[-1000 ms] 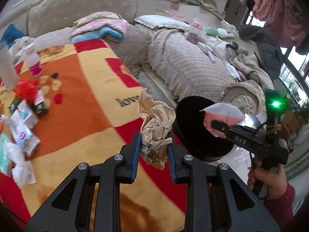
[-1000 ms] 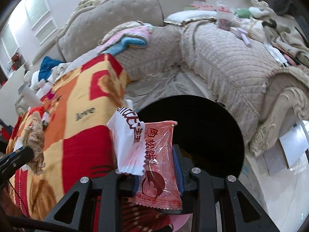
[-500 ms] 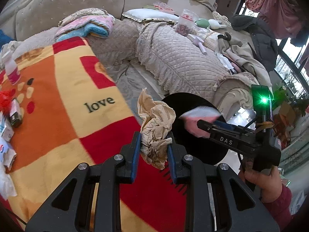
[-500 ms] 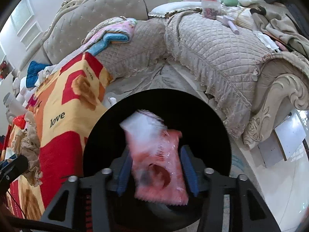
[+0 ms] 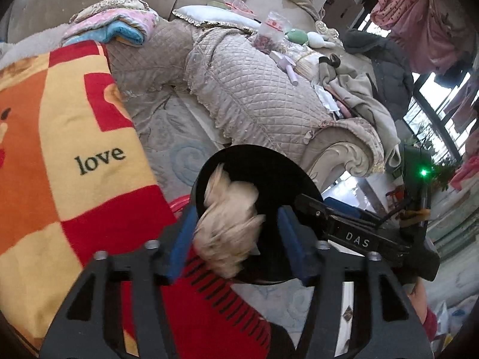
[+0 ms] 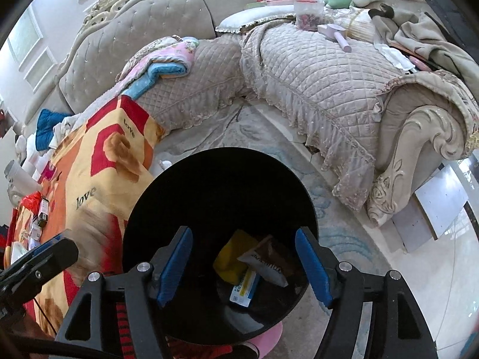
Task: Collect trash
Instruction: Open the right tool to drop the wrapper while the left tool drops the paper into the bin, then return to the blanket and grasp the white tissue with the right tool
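L gripper [image 5: 230,233] jaws were opening, crumpled tan paper [image 5: 229,224] blurred between them, dropping over black bin [image 6: 143,209]. R gripper [image 6: 244,266] opening, empty, above bin. Best: hold over opening till clear.

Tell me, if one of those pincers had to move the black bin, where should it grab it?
Probably the bin's rim, from above: one finger inside the open mouth, one outside. The round body looks too wide for the jaws, even though the right gripper is opening empty over it now; the thin wall fits between them.
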The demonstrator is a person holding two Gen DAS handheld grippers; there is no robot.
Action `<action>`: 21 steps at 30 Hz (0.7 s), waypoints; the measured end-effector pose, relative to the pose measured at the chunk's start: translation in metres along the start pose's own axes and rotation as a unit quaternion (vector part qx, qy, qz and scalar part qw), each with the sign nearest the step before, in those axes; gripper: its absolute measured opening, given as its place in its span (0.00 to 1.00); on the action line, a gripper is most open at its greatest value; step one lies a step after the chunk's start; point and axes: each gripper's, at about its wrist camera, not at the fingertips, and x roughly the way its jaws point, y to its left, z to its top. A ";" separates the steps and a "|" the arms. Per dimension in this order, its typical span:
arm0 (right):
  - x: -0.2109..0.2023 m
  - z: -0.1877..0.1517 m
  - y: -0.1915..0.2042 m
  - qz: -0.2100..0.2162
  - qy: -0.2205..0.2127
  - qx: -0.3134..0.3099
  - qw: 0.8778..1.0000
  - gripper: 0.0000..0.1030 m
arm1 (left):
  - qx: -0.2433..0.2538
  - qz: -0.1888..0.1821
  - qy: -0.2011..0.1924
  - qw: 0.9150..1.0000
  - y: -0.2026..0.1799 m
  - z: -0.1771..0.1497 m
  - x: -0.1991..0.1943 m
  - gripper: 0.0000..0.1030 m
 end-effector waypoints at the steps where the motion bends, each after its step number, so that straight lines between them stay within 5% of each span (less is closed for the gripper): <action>1: 0.000 0.000 0.000 0.000 -0.001 0.001 1.000 0.67 | -0.001 0.000 0.001 1.000 0.001 0.000 0.000 0.56; 9: 0.001 -0.003 0.011 0.006 0.008 -0.008 1.000 0.71 | -0.003 0.023 0.003 1.000 0.013 -0.007 -0.013 0.56; 21: 0.006 -0.016 0.060 0.031 0.024 -0.046 0.998 0.71 | -0.023 0.116 -0.015 0.993 0.061 -0.032 -0.065 0.56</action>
